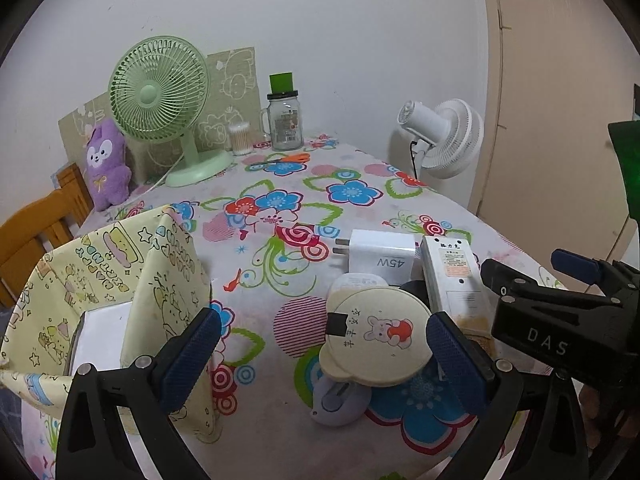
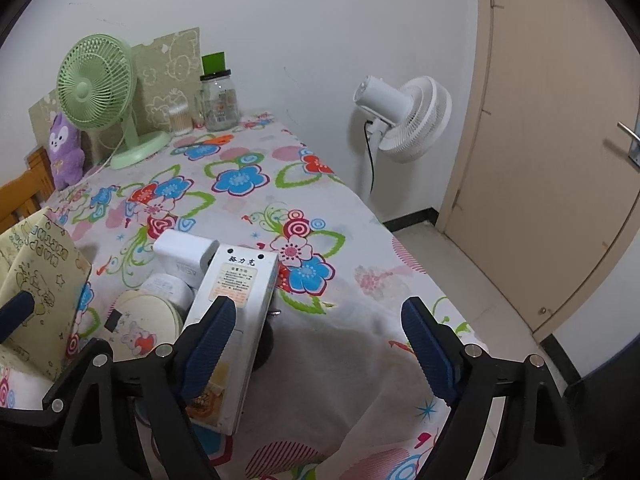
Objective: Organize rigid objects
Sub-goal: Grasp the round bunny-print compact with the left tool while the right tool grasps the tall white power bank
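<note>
Both claws wide open, nothing gripped. Left gripper point(image 1: 324, 356): round cream disc with bunny print point(image 1: 378, 336) sits between its fingers, pads not touching it. Right gripper point(image 2: 320, 352): only bare tablecloth point(image 2: 360, 344) between the fingers; the long white device with the label point(image 2: 236, 300) lies just outside its left finger point(image 2: 208, 340), overlapping it in view, contact unclear.

Progress, my read: early. The yellow fabric bin point(image 1: 160, 280) sits just left of the left claw, touching or nearly touching its left finger, and holds one white flat box point(image 1: 102, 332). Everything else is loose in a pile ahead of the claws.

Count in the pile:
- 1 bunny disc
- 1 white 45W charger point(image 1: 382, 254), beyond the disc
- 1 long white device point(image 1: 452, 276), ahead-right of the left claw
- 1 small white round thing point(image 1: 360, 280), partly under the disc
- 1 lilac mouse-like item point(image 1: 342, 402), under the disc's near edge
- 1 dark object beneath the device, mostly hidden, can't identify

So 1 in the bin, roughly 6 left.

Background, far end of the table: 1 green fan point(image 1: 160, 92), 1 jar point(image 1: 285, 120), 1 cotton swab tub point(image 1: 240, 138), 1 scissors point(image 1: 286, 159), 1 purple plush point(image 1: 105, 162). 1 white fan point(image 1: 448, 136) stands off the table.
</note>
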`<state>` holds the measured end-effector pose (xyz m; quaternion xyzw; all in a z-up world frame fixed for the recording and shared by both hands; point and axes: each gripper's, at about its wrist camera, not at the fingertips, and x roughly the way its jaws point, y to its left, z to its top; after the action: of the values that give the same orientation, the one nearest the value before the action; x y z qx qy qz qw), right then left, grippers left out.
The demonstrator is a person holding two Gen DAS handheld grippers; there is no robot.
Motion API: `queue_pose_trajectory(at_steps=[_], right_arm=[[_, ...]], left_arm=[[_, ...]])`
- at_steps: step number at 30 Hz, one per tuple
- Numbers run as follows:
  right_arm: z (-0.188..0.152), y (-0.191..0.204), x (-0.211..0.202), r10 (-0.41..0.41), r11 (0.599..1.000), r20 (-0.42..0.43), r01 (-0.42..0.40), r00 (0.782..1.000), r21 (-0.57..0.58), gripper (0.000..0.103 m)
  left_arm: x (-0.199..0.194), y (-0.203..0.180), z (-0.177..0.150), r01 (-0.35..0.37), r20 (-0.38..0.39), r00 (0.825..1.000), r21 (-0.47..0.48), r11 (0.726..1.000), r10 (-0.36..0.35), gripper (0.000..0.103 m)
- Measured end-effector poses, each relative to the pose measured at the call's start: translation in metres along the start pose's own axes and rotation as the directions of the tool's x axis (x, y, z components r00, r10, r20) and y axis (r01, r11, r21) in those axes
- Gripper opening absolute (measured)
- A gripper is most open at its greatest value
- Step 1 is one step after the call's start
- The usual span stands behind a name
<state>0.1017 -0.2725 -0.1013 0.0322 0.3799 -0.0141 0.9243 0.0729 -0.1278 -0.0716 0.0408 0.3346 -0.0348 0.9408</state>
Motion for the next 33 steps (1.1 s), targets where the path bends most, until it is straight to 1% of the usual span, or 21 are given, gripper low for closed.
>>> queue_pose_trajectory(at_steps=[3,5,8,9,13,14,16,20,26,29,30,32,33], right_arm=[[0.002,-0.002,0.001,0.001,1.000,0.005,-0.001,1.000,0.006,0.087],[0.003,-0.003,0.000,0.004,1.000,0.010,-0.004,1.000,0.011,0.086],[0.004,-0.001,-0.001,0.023,1.000,0.014,-0.023,1.000,0.002,0.083],[0.004,0.001,-0.001,0.029,1.000,0.015,-0.029,0.999,-0.004,0.083],[0.002,0.006,0.000,0.050,0.999,0.008,-0.050,0.999,-0.015,0.083],[0.002,0.007,0.001,0.056,0.998,0.002,-0.056,0.998,-0.014,0.083],[0.000,0.011,0.002,0.065,0.998,-0.006,-0.065,0.998,-0.017,0.083],[0.000,0.018,0.006,0.078,0.997,-0.020,-0.078,0.997,-0.021,0.083],[0.002,0.031,0.016,0.090,0.995,-0.039,-0.092,0.995,-0.034,0.083],[0.003,0.039,0.024,0.082,0.995,-0.076,-0.086,0.994,-0.052,0.083],[0.003,0.040,0.025,0.087,0.994,-0.076,-0.091,0.993,-0.055,0.080],[0.003,0.043,0.030,0.108,0.992,-0.093,-0.113,0.990,-0.058,0.068],[0.003,0.043,0.031,0.115,0.991,-0.103,-0.121,0.988,-0.053,0.057]], left_arm=[[0.000,-0.002,0.000,0.021,-0.007,1.000,-0.012,1.000,-0.021,0.102],[0.001,-0.008,-0.001,0.059,-0.019,0.998,0.006,0.998,-0.059,0.103],[0.006,-0.018,-0.004,0.059,-0.027,0.998,0.056,0.997,-0.057,0.103],[0.008,-0.019,-0.005,0.057,-0.033,0.998,0.059,0.997,-0.055,0.102],[0.018,-0.012,-0.008,0.085,-0.078,0.993,0.014,0.996,-0.083,0.093],[0.019,-0.013,-0.010,0.087,-0.083,0.993,0.012,0.996,-0.086,0.090],[0.022,-0.015,-0.013,0.097,-0.098,0.991,0.022,0.995,-0.095,0.086],[0.027,-0.017,-0.016,0.112,-0.112,0.988,0.040,0.993,-0.107,0.085],[0.033,-0.017,-0.015,0.132,-0.112,0.986,0.035,0.991,-0.127,0.085],[0.036,-0.018,-0.012,0.133,-0.105,0.986,0.035,0.991,-0.128,0.085],[0.037,-0.018,-0.012,0.129,-0.104,0.987,0.036,0.991,-0.125,0.085],[0.041,-0.016,-0.009,0.126,-0.102,0.987,0.027,0.992,-0.123,0.085],[0.043,-0.016,-0.009,0.132,-0.108,0.986,0.023,0.991,-0.128,0.085]])
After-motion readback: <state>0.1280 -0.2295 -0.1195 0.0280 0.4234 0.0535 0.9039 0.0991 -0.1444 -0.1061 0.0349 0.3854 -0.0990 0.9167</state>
